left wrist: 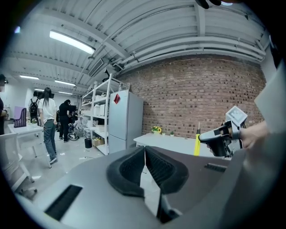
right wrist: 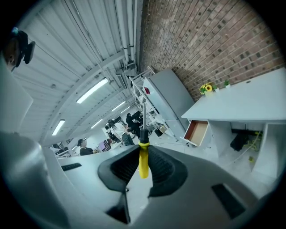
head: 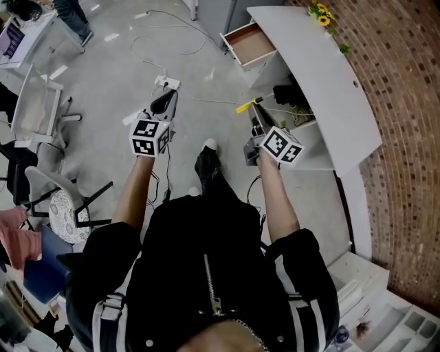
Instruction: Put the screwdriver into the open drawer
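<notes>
My right gripper (right wrist: 142,166) is shut on a yellow-handled screwdriver (right wrist: 143,159); its black collar and metal shaft stick up past the jaws. In the head view the right gripper (head: 256,118) carries the screwdriver (head: 245,106) beside the white desk (head: 323,75). The open drawer (head: 250,44) juts out of the desk's far end, its wooden inside bare, and in the right gripper view the drawer (right wrist: 197,132) hangs out ahead to the right. My left gripper (head: 165,101) is over the floor; in its own view the left gripper (left wrist: 145,156) has its pads meeting with nothing held. It sees the right gripper (left wrist: 220,138) with the screwdriver (left wrist: 196,144).
A grey fridge (left wrist: 125,120) and white shelving (left wrist: 99,112) stand by the brick wall. Cables and a power strip (head: 167,82) lie on the floor ahead. Office chairs (head: 41,110) stand to the left. Several people (left wrist: 47,120) stand in the back. Yellow flowers (head: 320,15) sit on the desk.
</notes>
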Action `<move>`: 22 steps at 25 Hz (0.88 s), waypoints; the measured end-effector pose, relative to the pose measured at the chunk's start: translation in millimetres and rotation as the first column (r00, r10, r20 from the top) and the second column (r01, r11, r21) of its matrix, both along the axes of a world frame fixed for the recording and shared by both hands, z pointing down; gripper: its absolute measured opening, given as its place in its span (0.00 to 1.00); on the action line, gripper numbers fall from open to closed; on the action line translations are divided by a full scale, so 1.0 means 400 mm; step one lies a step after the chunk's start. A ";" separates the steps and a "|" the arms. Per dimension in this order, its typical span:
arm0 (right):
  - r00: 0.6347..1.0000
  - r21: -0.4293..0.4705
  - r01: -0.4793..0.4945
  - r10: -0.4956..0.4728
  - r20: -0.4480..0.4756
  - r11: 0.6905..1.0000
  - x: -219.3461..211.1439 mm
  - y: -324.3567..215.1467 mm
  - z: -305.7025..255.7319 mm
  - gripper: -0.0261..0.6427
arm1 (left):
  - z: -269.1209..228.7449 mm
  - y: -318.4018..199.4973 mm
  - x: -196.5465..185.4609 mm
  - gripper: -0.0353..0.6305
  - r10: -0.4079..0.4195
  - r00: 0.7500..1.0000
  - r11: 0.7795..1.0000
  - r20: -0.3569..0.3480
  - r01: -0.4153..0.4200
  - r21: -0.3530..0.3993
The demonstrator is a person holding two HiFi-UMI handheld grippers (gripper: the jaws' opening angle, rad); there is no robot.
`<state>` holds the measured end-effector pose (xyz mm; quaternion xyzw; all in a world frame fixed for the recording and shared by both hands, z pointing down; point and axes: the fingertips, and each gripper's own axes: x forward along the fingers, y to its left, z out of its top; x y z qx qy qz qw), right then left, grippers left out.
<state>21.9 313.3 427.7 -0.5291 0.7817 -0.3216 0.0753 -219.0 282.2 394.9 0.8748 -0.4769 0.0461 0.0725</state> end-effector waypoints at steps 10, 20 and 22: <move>0.998 -0.054 0.005 -0.002 0.058 0.999 0.018 -0.336 0.060 0.14 | 0.028 -0.319 0.015 0.09 -0.011 0.999 0.999 0.034 0.013 -0.036; 0.998 -0.055 0.010 -0.007 0.065 0.998 0.085 -0.683 0.040 0.14 | -0.002 -0.655 0.071 0.09 -0.028 0.999 0.999 0.043 0.030 -0.027; 0.998 -0.055 0.001 0.003 0.066 0.998 0.095 -0.725 0.034 0.14 | -0.002 -0.702 0.086 0.09 -0.020 0.999 0.999 0.049 0.022 -0.029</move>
